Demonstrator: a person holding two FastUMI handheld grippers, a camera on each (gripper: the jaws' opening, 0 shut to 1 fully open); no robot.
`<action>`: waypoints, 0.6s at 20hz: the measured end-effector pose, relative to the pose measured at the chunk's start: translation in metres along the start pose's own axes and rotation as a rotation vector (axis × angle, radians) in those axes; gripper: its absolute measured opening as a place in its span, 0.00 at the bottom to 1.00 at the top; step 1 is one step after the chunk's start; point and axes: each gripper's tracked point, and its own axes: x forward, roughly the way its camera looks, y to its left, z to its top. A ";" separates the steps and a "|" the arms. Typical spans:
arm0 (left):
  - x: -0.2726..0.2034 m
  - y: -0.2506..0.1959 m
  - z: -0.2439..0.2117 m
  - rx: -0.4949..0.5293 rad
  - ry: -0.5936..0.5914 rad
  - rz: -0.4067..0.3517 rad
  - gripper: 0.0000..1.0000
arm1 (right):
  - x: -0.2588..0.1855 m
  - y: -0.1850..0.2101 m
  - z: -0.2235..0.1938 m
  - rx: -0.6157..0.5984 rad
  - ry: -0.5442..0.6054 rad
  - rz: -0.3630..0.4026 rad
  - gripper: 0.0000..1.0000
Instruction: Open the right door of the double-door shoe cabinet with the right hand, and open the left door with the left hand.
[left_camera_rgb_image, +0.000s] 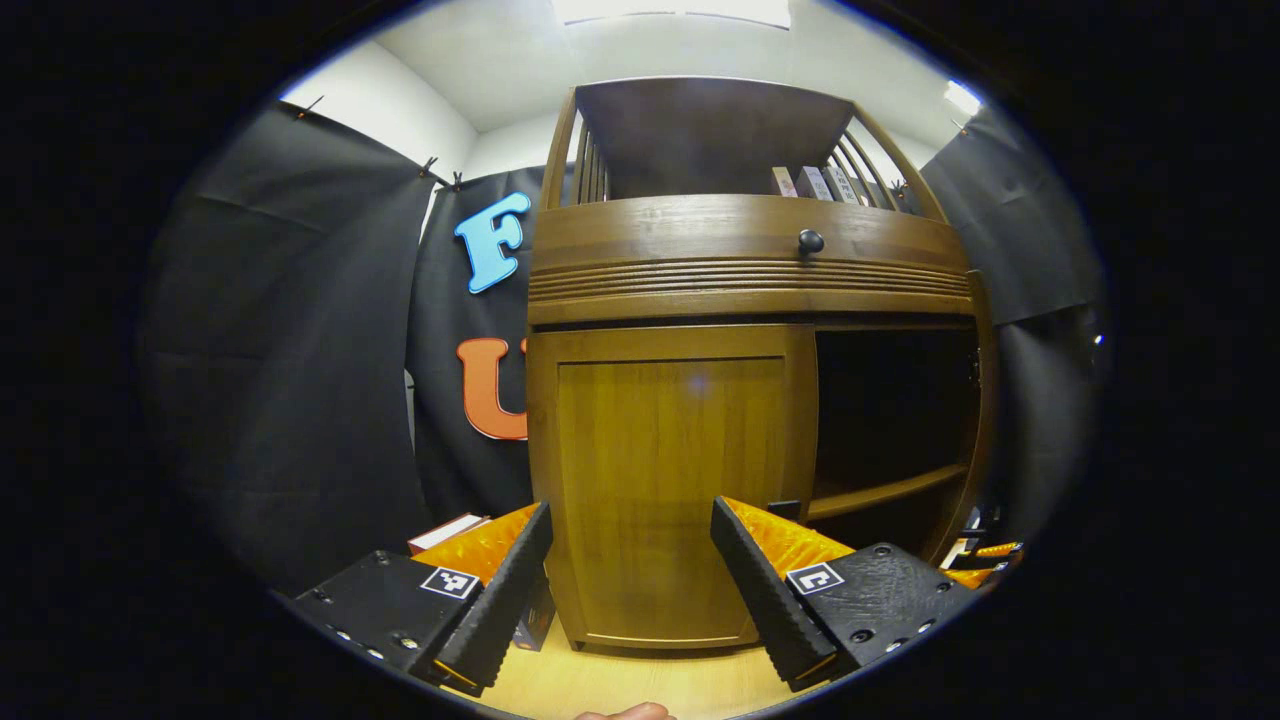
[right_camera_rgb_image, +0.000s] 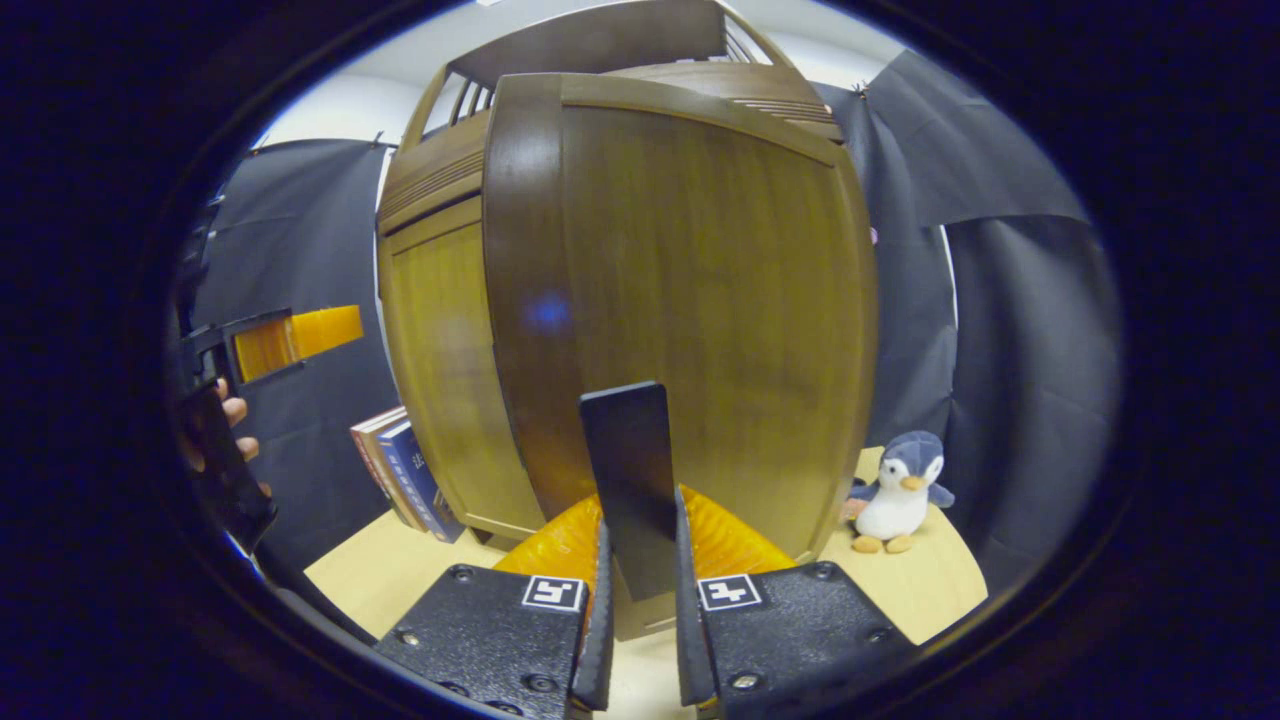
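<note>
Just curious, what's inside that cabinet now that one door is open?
Through the open right side a wooden shelf shows; the rest is too dark. The closed left door covers the other half.

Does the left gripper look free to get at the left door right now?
Probably yes. The left gripper is open, facing the closed left door with nothing between; a handle isn't clearly visible.

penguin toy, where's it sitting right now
In the right gripper view the penguin toy stands on the wooden tabletop at lower right, just right of the swung-open right door, against the black cloth wall.
</note>
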 end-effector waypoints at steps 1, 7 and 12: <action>-0.001 -0.005 0.001 0.001 -0.002 -0.005 0.95 | 0.000 0.000 0.000 0.004 0.003 -0.009 0.29; -0.002 -0.036 0.004 0.018 -0.004 -0.053 0.95 | 0.002 -0.001 0.001 0.021 0.008 -0.075 0.26; -0.002 -0.061 0.000 0.020 0.010 -0.091 0.96 | -0.002 -0.005 0.001 0.033 0.003 -0.127 0.23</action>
